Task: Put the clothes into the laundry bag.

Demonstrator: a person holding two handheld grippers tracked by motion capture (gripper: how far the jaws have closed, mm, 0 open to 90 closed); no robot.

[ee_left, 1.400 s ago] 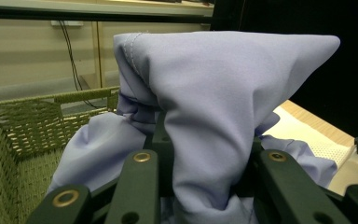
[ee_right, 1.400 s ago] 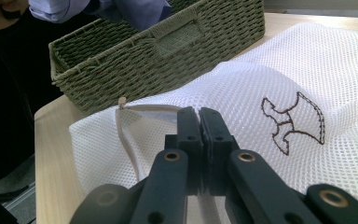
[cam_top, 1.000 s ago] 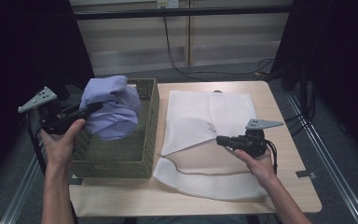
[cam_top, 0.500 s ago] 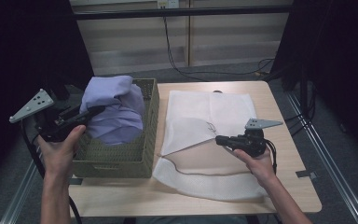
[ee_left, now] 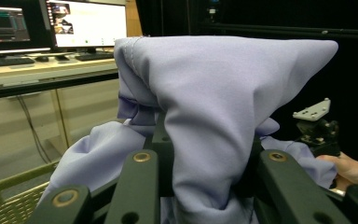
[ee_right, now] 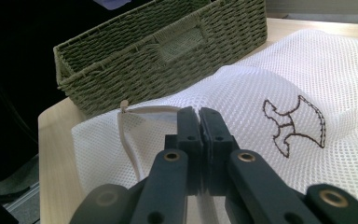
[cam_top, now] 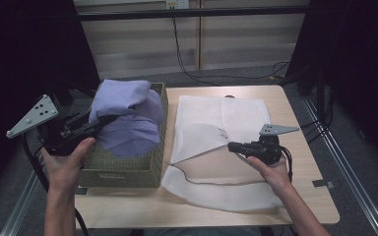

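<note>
L hand-held gripper (cam_top: 96, 125) pinches the lilac garment (cam_top: 128, 118), lifted above the wicker basket (cam_top: 123, 167). R hand-held gripper (cam_top: 232, 146), jaws pressed together on the mesh laundry bag (cam_top: 226, 118) edge on the bench (cam_top: 305, 196). Tip: lift the bag mouth wide & raise the cloth clear of the basket rim before swinging over.

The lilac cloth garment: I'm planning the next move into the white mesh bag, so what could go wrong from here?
1. The lilac cloth garment drapes loosely over the left gripper, so it might slip back into the green woven basket.
2. The right gripper pinches only the edge of the white mesh laundry bag; the mouth may not open wide enough.
</note>
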